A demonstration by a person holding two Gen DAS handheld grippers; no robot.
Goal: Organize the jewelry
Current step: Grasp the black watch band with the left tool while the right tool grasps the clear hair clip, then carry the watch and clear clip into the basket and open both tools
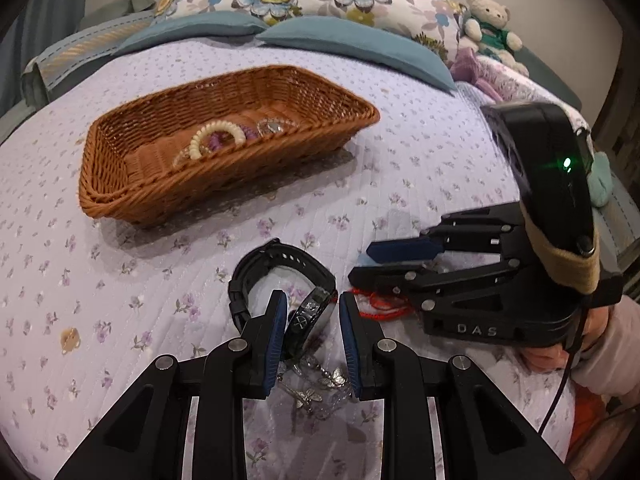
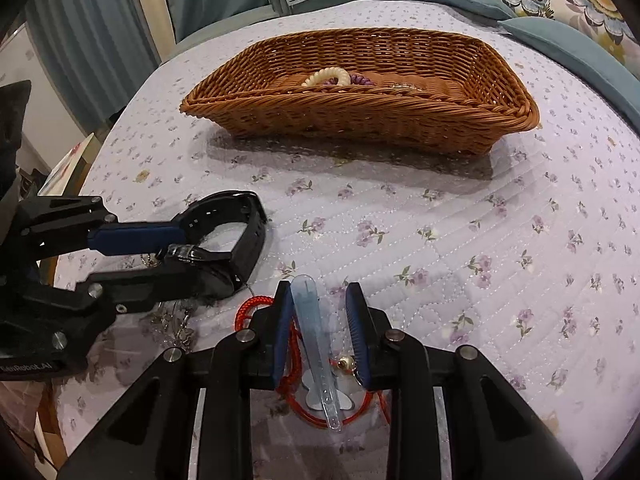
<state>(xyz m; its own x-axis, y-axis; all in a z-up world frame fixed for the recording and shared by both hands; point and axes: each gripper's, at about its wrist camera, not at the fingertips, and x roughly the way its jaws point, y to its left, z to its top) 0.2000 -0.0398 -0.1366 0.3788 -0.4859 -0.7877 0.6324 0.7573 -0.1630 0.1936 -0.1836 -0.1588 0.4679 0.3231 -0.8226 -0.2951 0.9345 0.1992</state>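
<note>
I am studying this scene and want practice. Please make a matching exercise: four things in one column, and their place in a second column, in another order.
1. cream bead bracelet
2. black watch
3. clear blue hair clip
4. teddy bear

A. between the right gripper's fingers
B. by the pillows
C. inside the wicker basket
D. between the left gripper's fingers

Pairs: 1-C, 2-D, 3-A, 4-B

Bed [image 1: 420, 168], lilac floral quilt: wicker basket [image 1: 132, 184] at 11 o'clock, black watch [image 1: 280, 264] centre, red cord [image 1: 380, 306], pillows [image 1: 352, 46] 12 o'clock.
</note>
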